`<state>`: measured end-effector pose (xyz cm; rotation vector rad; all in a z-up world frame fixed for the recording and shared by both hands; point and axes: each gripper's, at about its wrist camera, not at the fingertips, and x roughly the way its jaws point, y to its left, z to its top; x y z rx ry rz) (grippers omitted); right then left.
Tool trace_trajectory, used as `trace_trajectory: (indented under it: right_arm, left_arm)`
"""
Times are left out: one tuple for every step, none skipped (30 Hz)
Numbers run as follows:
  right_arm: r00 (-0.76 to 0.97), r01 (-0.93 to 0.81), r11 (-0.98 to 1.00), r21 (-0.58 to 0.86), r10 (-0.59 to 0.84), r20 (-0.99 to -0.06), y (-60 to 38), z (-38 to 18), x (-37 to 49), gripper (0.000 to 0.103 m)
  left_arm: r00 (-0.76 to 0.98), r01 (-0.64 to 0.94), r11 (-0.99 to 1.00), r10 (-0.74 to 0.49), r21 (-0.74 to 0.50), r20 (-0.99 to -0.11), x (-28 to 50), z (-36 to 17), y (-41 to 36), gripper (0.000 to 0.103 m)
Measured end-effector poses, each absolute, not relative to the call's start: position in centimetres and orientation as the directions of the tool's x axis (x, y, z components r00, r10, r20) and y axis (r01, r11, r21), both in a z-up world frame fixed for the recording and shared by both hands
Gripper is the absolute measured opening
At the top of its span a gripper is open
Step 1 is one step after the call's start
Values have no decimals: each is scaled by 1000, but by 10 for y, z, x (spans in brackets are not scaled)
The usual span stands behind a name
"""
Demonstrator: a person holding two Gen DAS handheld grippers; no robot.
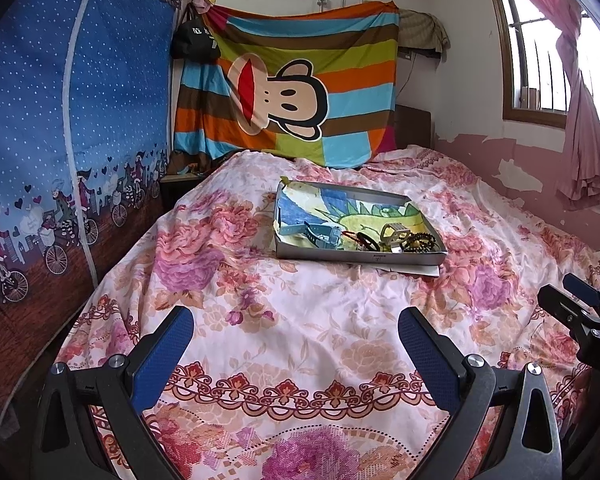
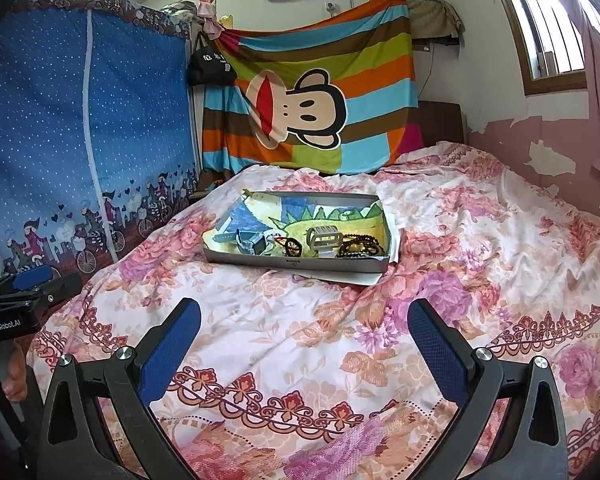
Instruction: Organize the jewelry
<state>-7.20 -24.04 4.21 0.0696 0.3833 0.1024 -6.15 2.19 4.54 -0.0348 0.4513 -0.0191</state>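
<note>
- Left wrist view: the left gripper (image 1: 296, 344) hovers above the bed (image 1: 260, 300), its jaws spread wide and holding nothing; each finger carries a blue, finely ribbed pad (image 1: 164, 354) on a black, matte frame with bright round screw heads.
- Left wrist view: the bed wears a thin, wrinkled floral cover in pink, purple and cream, with a scrolled red border band crossing just ahead of the fingers.
- Left wrist view: a shallow rectangular grey tray (image 1: 364, 258) lies flat on the cover, well ahead of the gripper, lined with a soft cartoon-print cloth (image 1: 320, 208) in blue, yellow and green.
- Left wrist view: the jewelry sits along the tray's near edge: a blue strap watch (image 1: 320, 236), a thin red and black cord loop (image 1: 360, 238), a pale metal link band (image 1: 394, 234) and a string of dark round beads (image 1: 420, 240).
- Left wrist view: the right gripper (image 1: 580, 304) shows at the right edge; whether its jaws are apart cannot be told here.
- Right wrist view: the right gripper (image 2: 304, 340) hangs over the same cover, jaws wide apart and empty, the tray (image 2: 300, 264) well ahead and slightly left of centre.
- Right wrist view: the left gripper (image 2: 24, 288) appears at the left edge, beside a blue dotted fabric wardrobe (image 2: 80, 120); a striped monkey-print sheet (image 2: 312, 104) hangs behind the bed.
</note>
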Motion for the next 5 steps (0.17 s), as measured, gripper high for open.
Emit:
trace_trajectory:
  right_arm:
    - [921,-85,993,87,112,-373,-240,41,-71,102]
    - [920,-85,993,87,112,-377,-240,40,-70,102]
    - [918,-84,993,88,112,-381,-240,38,-69,102]
    - [916,-83,993,89,111,-385,-241,38,-67,102]
    - [913,-81,993,91,110,-392,-242,36,-65,102]
  left_arm:
    - [897,11,999,-27,-39,-440,-60,44,22,103]
    - [896,10,999,-26,-40,-444,-59,43,22,103]
    - [894,8,999,-25,-39,-448,-57,42,23,103]
    - [891,8,999,-25,-39,-454,-55,41,23,103]
    - [887,9,999,-27,-41,-461,-53,39,23,103]
